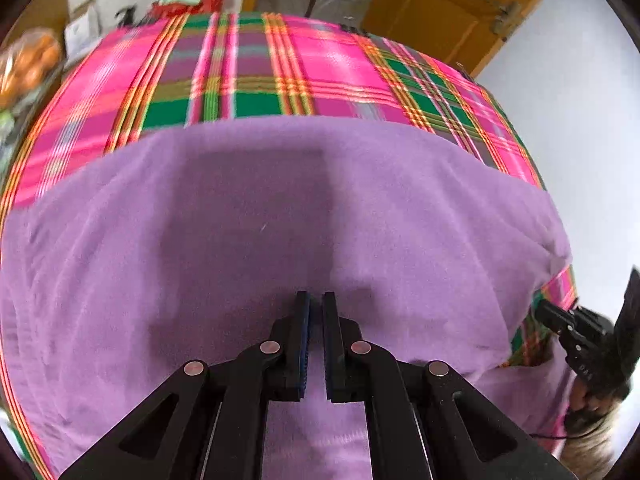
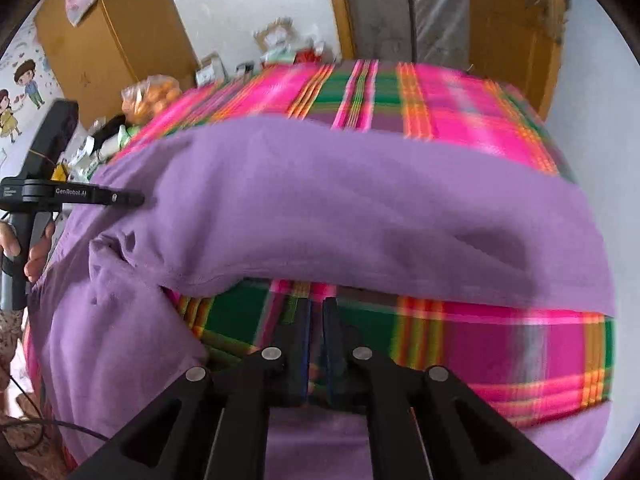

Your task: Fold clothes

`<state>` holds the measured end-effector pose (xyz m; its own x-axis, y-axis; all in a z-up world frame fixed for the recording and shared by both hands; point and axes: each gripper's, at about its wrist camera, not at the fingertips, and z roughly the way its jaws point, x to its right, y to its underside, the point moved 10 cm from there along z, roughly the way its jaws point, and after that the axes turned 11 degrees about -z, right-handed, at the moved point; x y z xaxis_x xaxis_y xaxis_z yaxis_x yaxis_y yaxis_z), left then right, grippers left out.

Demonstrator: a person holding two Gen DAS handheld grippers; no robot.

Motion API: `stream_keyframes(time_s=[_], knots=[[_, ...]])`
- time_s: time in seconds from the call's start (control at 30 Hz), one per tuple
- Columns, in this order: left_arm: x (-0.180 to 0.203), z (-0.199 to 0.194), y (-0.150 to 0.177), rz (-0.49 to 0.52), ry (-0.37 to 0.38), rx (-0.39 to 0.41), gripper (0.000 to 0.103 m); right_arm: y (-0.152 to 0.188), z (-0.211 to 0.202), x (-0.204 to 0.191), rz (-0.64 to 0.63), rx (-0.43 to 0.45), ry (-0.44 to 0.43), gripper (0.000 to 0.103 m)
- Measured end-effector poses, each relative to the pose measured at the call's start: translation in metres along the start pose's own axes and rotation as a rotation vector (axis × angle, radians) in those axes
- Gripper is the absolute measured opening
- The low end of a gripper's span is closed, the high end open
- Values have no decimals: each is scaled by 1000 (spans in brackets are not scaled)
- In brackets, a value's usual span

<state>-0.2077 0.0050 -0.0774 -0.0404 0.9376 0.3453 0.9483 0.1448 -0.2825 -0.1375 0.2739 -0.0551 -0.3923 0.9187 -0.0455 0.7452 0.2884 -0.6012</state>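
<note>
From the left wrist, the purple garment [image 1: 280, 216] lies spread over the plaid cloth [image 1: 280, 68], filling the near half of the view, its far edge straight across the plaid. The left gripper [image 1: 316, 304] sits over the fabric with its jaws nearly together, a thin slit between the pads; whether cloth is nipped in that slit I cannot tell. The right gripper [image 1: 560, 320] shows at the right edge near the garment's side, its jaws hidden. From the right wrist, the garment [image 2: 340, 208] lies as a thick band across the plaid [image 2: 440, 92], with a rumpled part to the left and a strip of bare plaid before the gripper [image 2: 316, 308], whose jaws are nearly together over that plaid, clamped on nothing visible. The left gripper [image 2: 136, 199] points at the garment's left end. The risk, as I judge it: the rumpled left part could be trapped in a fold and leave a lumpy, crooked edge, and a weak pinch could slip off.
</note>
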Motion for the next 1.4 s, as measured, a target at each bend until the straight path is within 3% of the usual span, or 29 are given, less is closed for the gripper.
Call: stream_keyframes(time_s=[0.13, 0.2, 0.33, 0.53, 0.83, 1.03, 1.4], knots=[[-4, -12, 11, -19, 6, 12, 6, 17, -31, 66, 239, 92, 95, 7], [-2, -18, 18, -18, 13, 19, 6, 36, -40, 98, 344, 87, 152, 13], [14, -28, 27, 15, 4, 45, 6, 54, -50, 131, 425, 99, 230, 18], [78, -33, 42, 198, 28, 62, 6, 64, -60, 169, 534, 150, 288, 27], [164, 12, 64, 391, 38, -40, 9, 59, -58, 189, 635, 225, 245, 35], [189, 42, 72, 479, -29, -69, 12, 64, -59, 205, 721, 263, 240, 35], [204, 48, 78, 539, -79, -6, 14, 72, -51, 223, 769, 265, 257, 35]])
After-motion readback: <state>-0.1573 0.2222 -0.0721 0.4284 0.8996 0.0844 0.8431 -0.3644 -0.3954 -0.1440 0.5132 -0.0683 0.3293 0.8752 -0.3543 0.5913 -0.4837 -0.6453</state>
